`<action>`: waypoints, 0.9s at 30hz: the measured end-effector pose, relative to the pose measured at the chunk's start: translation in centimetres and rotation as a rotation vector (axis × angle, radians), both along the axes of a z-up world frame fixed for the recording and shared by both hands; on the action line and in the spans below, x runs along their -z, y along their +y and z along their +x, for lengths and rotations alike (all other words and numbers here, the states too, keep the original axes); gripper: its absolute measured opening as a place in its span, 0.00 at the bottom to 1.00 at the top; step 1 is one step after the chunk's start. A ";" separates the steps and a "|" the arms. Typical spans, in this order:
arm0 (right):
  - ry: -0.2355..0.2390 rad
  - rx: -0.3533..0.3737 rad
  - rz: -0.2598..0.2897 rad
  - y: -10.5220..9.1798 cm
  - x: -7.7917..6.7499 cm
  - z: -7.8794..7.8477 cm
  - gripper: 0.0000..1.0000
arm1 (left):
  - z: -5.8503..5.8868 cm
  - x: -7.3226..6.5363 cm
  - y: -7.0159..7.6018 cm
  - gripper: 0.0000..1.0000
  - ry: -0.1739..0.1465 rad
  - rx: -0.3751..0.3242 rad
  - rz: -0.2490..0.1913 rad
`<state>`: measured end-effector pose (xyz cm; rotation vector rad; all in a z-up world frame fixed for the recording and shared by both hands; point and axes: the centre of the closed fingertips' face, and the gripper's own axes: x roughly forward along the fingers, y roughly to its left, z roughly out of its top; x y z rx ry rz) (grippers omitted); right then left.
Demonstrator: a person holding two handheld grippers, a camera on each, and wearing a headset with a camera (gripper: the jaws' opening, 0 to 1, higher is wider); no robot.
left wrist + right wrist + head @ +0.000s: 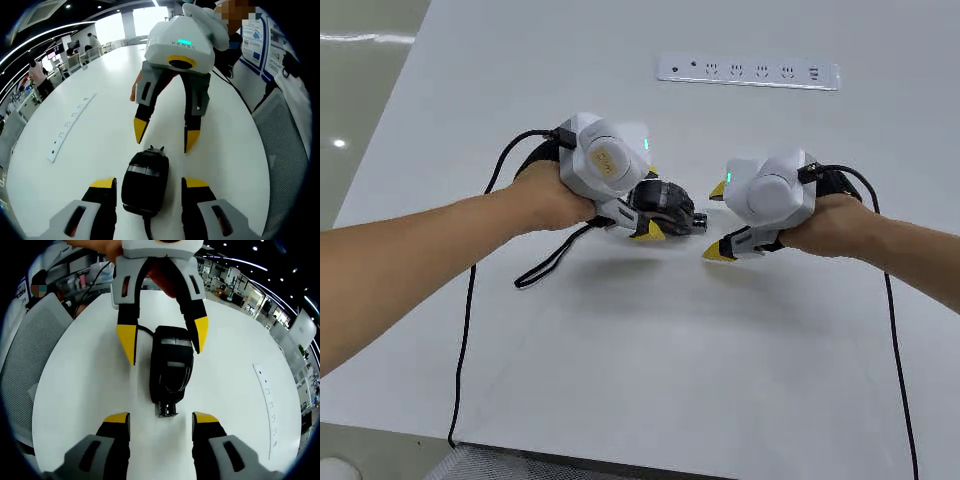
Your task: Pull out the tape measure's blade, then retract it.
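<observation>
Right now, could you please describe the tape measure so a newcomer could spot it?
On the white table, nearer than the power strip, the left gripper faces the right gripper. The tape measure lies between the left one's open jaws: the only black, boxy thing there.

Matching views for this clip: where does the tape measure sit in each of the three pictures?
Head view: tape measure at centre, between the jaws of the left gripper.
Left gripper view: tape measure at bottom centre, between that view's own jaws.
Right gripper view: tape measure at centre, just beyond its own jaw tips.
Shared landmark: white power strip.
</observation>
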<state>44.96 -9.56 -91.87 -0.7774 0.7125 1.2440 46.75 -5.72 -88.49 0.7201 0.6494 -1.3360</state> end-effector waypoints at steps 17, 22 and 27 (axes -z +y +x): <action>0.010 -0.049 -0.010 0.2 0.9 0.8 0.34 | 0.4 0.6 -0.7 0.39 0.003 0.046 0.017; 0.008 -0.051 -0.015 0.2 1.2 0.9 0.31 | 0.4 0.6 -0.7 0.37 0.004 0.051 0.021; 0.008 -0.056 -0.014 0.3 1.4 0.9 0.28 | 0.5 0.8 -0.6 0.36 0.004 0.055 0.027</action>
